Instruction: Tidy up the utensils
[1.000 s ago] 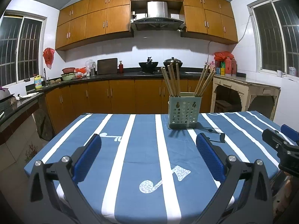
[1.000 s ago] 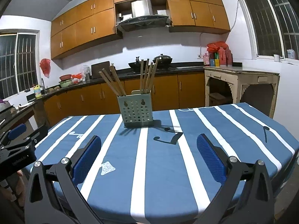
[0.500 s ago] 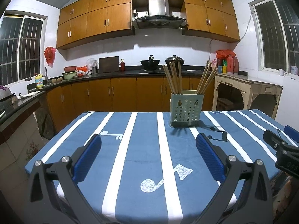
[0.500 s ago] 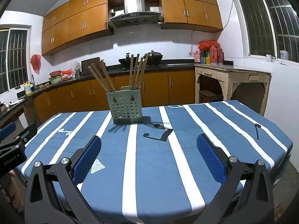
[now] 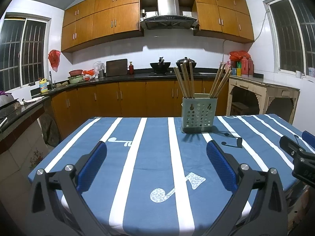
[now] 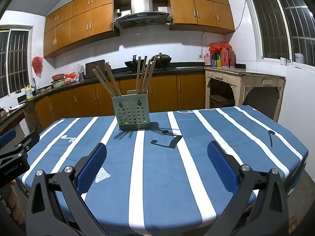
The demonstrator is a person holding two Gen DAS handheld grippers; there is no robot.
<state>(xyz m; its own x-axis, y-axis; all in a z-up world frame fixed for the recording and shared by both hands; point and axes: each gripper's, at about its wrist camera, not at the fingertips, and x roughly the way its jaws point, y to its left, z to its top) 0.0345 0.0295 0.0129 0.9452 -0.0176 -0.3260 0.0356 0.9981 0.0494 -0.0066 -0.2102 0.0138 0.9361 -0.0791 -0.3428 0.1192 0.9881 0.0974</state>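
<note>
Chopsticks point(image 5: 185, 79) are standing in two bunches inside a pale green holder point(image 5: 197, 114) with round holes in its wall. One bunch is leaning left in the holder's left part, and the other bunch point(image 5: 219, 81) is leaning right in its right part. The holder is sitting upright toward the far side of a table covered with a blue cloth point(image 5: 157, 157) that is carrying white stripes and music-note prints.

The left gripper point(image 5: 157, 151) is hovering over the near part of the cloth, its blue-padded fingers point(image 5: 92, 165) spread wide apart and gripping nothing. The right gripper point(image 6: 157, 153) is hanging just the same over the near edge, fingers point(image 6: 221, 166) wide apart and empty. Both are sitting well apart from the holder.

In the right wrist view the holder point(image 6: 132, 111) is showing left of centre, with the left gripper's tip peeking in at the far left edge.
</note>
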